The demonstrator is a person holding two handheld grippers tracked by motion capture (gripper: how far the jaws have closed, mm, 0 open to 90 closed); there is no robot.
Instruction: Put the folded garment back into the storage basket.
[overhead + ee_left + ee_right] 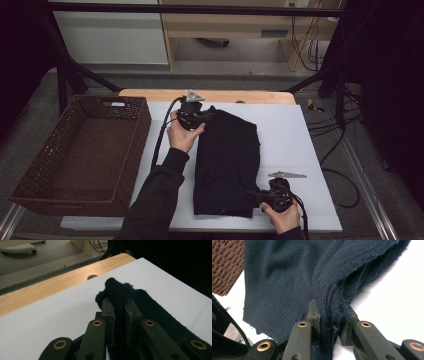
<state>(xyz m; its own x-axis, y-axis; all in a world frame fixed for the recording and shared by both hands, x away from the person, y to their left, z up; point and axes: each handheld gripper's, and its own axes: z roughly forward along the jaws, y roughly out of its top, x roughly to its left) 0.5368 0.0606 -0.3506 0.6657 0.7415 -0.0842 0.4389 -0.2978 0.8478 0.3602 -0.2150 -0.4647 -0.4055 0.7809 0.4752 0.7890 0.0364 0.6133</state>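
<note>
A folded dark navy knitted garment (227, 160) lies lengthwise on the white table sheet (290, 135). My left gripper (204, 117) is at its far left corner, shut on a bunched fold of the knit (117, 293), which pokes up between the jaws a little above the sheet. At the garment's near right corner my right gripper (257, 196) is shut on the thick ribbed hem (332, 315), several layers squeezed between its pads. The garment (294, 272) spreads away from those jaws toward the basket.
A brown wicker basket (35, 175) stands at the left of the table, its weave (225, 265) also in the right gripper view. A wooden table edge (240, 96) runs behind the sheet. Cables (340, 125) hang at the right; a metal frame (200, 9) crosses the back.
</note>
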